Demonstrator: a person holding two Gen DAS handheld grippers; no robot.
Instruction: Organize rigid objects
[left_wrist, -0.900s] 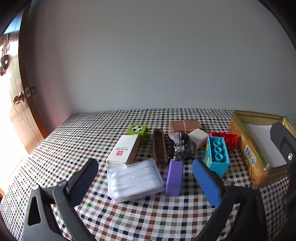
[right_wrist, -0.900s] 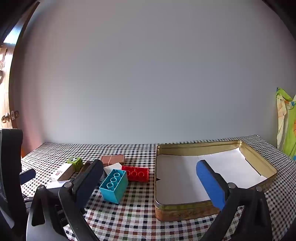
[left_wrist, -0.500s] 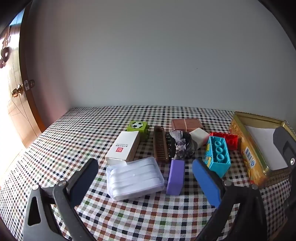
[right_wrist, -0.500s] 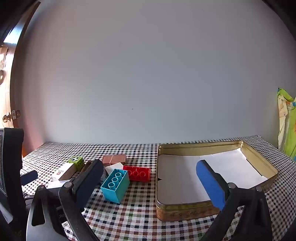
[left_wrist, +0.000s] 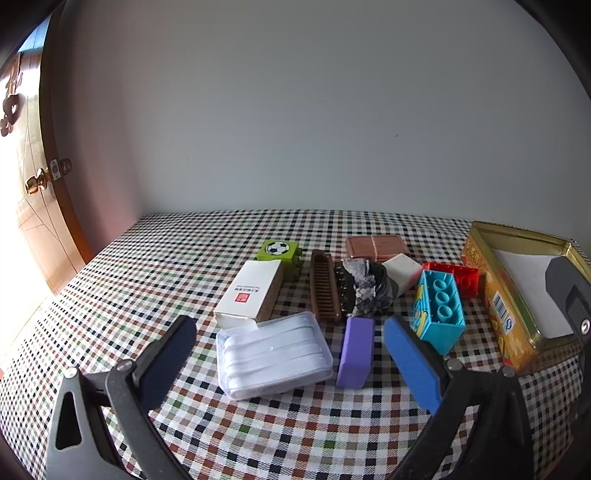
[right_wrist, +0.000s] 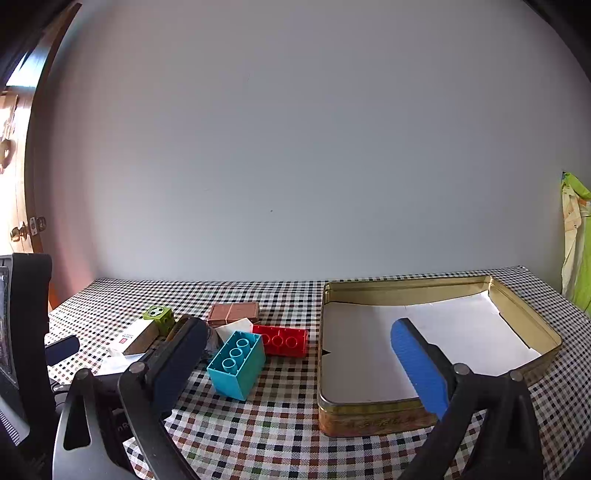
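Rigid objects, assorted, lie clustered on the checked-cloth desk to the left of a shallow gold metal tin lined with white paper, which holds nothing yet. Front row: clear plastic case of white strips; purple rectangular block; turquoise studded building brick, lying on its side. Behind: white carton with red label; green cube with football print; brown wooden comb; black-and-grey crumpled item, nature unclear; white block; red studded brick; flat copper-brown packet. Left gripper: jaws wide apart, empty, framing the clear case and purple block. Right gripper: jaws wide apart, empty, hanging near the tin's front wall. Handling note, as a judgement: sorting has not begun; the turquoise brick, nearest the tin and clear of its neighbours, suits a first pick by the right gripper. Grip across its flat long faces, lift well over the rim, and set it against a tin corner to leave room for the rest.
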